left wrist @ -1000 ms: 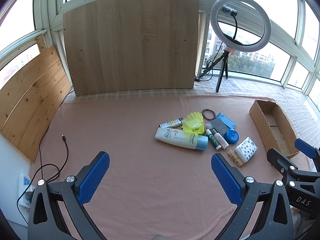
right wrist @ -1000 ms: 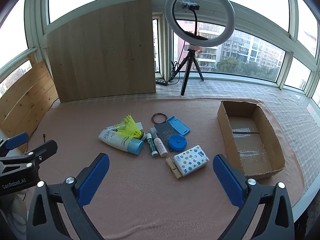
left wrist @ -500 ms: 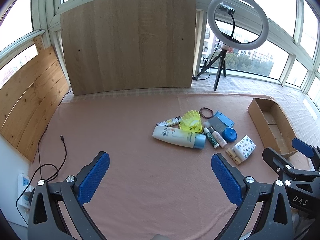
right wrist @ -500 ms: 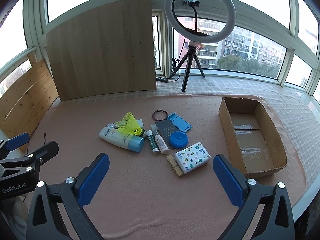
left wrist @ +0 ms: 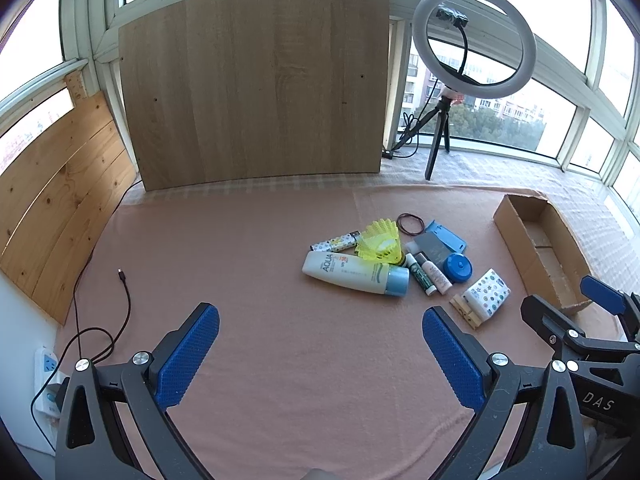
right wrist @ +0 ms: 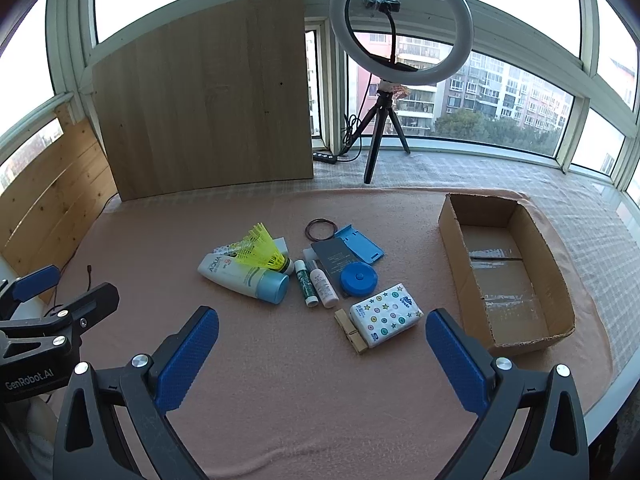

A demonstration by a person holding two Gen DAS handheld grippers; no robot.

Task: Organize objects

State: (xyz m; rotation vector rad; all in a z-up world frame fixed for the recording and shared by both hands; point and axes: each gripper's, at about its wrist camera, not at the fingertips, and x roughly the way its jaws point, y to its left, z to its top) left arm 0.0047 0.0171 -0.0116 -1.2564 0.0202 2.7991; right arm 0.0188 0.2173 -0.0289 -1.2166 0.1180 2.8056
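- Left gripper (left wrist: 320,356): jaws spread wide, nothing between them, held above bare pink cloth (left wrist: 248,280) short of the clutter; judged a waiting pose before any pick.
- Right gripper (right wrist: 322,356): likewise wide apart and empty, aimed at the near edge of the pile, between the clutter and the box (the likelier one to make the first pick, being closest to both).
- Cardboard box (right wrist: 556,280): open-topped, lying at the right end of the cloth, well apart from the pile. Its interior shows only taped bottom flaps; nothing has been put in, so the sorting is judged not yet begun.
- Clutter, gathered in one loose cluster mid-cloth:
  - white lotion bottle (right wrist: 236,274) on its side, blue cap toward the camera;
  - yellow shuttlecock (right wrist: 262,250) resting on the bottle's upper side;
  - two small tubes (right wrist: 316,282) lying side by side, just right of the cap;
  - round blue tape measure (right wrist: 359,277) touching a dark card (right wrist: 334,258), with a blue phone case (right wrist: 359,243) behind;
  - hair tie (right wrist: 319,229) at the far edge;
  - patterned tissue pack (right wrist: 385,314) with a wooden clothespin (right wrist: 351,331) against its left side, nearest the right gripper.
- Ring light on a tripod (right wrist: 400,28): stands behind the cloth, not part of the sorting.
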